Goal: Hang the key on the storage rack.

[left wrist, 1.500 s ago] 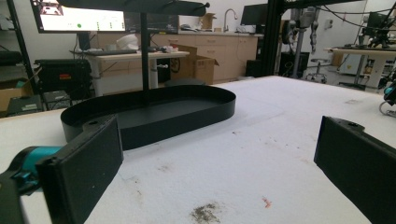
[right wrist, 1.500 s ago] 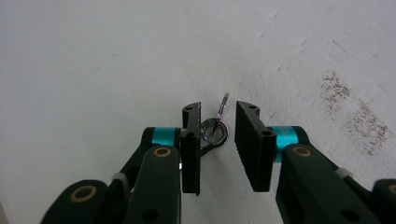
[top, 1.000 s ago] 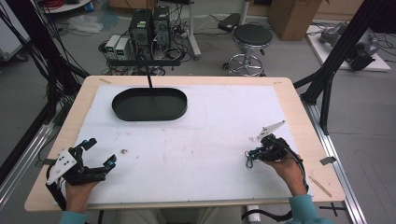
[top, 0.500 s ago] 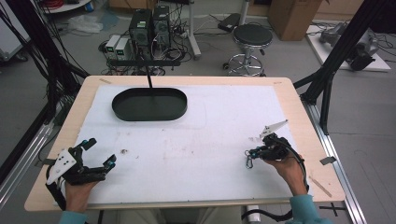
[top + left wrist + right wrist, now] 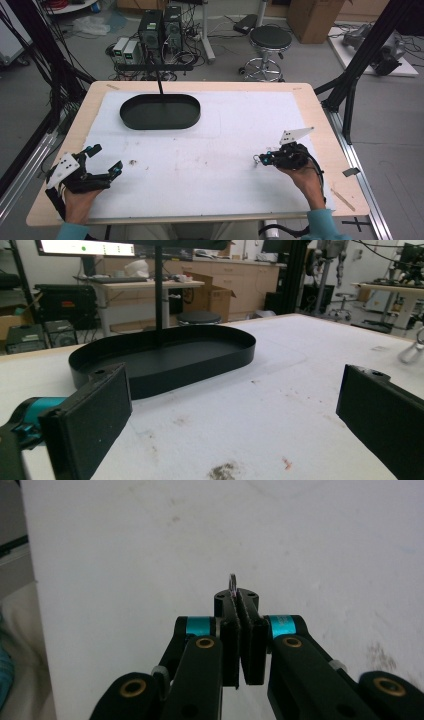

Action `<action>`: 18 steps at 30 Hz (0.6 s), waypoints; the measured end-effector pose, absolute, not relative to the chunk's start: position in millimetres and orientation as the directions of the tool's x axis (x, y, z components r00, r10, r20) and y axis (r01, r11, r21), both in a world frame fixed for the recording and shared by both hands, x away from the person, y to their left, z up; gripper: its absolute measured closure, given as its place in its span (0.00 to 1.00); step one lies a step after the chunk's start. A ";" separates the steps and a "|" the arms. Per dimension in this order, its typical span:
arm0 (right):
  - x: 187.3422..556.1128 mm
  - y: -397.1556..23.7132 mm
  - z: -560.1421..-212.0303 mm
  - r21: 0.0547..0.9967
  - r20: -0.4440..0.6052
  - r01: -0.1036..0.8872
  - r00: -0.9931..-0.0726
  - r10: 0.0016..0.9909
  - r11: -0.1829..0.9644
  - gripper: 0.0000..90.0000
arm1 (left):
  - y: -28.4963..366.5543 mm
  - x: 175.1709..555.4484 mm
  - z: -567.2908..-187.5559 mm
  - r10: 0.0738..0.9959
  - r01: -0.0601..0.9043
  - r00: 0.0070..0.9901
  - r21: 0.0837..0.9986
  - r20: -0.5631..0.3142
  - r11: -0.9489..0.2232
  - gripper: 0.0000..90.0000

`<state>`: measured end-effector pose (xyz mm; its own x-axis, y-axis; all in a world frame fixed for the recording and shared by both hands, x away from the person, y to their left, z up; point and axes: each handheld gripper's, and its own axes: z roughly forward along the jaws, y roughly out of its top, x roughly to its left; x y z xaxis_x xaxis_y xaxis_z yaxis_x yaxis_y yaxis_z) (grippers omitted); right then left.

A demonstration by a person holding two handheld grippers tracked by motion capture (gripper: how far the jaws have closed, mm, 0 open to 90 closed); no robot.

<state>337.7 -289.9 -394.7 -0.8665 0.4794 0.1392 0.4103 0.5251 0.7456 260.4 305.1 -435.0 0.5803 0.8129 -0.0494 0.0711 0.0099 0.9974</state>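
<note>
My right gripper (image 5: 261, 159) rests at the right of the white mat, pointing left, its jaws shut on a small metal ring (image 5: 256, 160). In the right gripper view the ring (image 5: 233, 583) stands on edge and pokes out just past the closed pads of the gripper (image 5: 239, 600). My left gripper (image 5: 106, 158) lies near the mat's front left corner, open, with nothing between its fingers. The left gripper view has its black pads (image 5: 91, 421) far apart over bare mat, facing a black oval tray (image 5: 200, 371).
The black oval tray (image 5: 131, 121) stands at the back left of the mat, with a thin black post (image 5: 160, 85) rising behind it. Small dark stains (image 5: 133, 162) mark the mat. A stool (image 5: 270, 39) and computer boxes stand on the floor beyond the table.
</note>
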 end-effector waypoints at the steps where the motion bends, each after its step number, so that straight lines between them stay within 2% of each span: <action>1: 338.1 -287.8 -392.6 0.758 0.133 0.394 -0.874 0.468 0.519 0.99 | 304.5 262.2 -431.6 0.808 0.073 0.587 0.997 -0.042 -0.001 0.02; 6: 341.4 -278.0 -381.4 0.811 0.127 0.330 -0.905 0.407 0.483 0.99 | 300.4 271.5 -412.9 0.779 0.071 0.626 0.997 -0.013 -0.040 0.02; 18: 352.2 -249.5 -359.3 0.863 0.110 0.252 -0.939 0.325 0.438 0.99 | 290.6 297.1 -363.2 0.671 0.056 0.740 0.990 0.044 -0.127 0.02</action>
